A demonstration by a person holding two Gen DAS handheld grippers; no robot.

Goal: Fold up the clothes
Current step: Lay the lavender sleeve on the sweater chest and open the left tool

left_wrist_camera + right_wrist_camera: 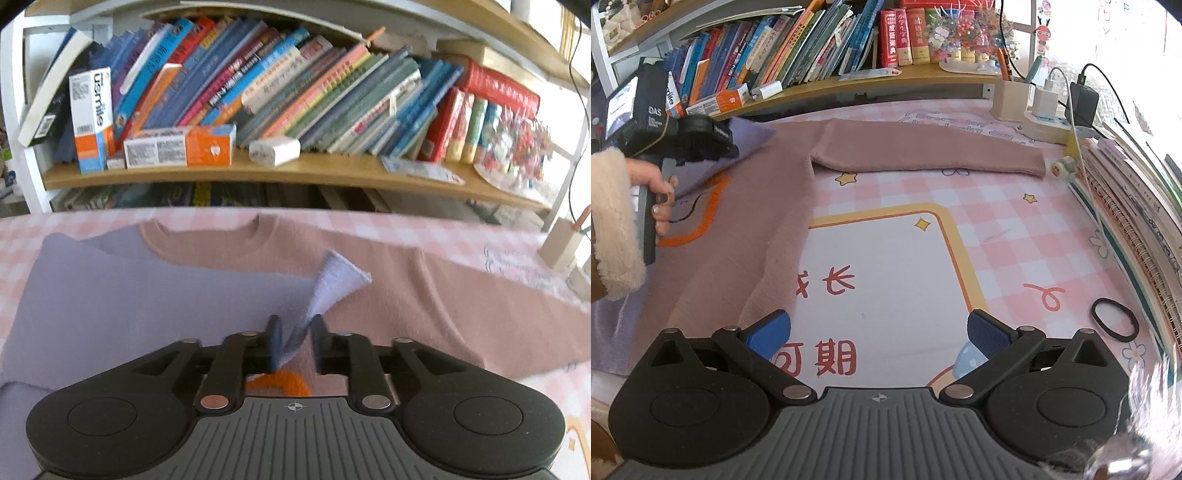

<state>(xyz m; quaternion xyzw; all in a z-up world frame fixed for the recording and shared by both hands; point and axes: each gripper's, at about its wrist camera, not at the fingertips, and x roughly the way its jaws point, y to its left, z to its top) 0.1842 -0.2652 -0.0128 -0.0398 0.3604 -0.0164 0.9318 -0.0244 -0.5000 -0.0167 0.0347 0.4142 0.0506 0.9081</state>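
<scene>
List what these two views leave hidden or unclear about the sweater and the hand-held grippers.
- Left wrist view: the pink sweater's lower hem and orange print are hidden behind the left hand-held gripper.
- Left wrist view: motion blur leaves it unclear whether the pads press the lilac sleeve cuff.
- Right wrist view: the sweater's left half is cut off by a fleece cuff and the frame edge.

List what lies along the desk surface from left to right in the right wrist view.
Left hand-held gripper → pink sweater → yellow-bordered white panel on the desk mat → black hair tie → stacked notebooks.
</scene>
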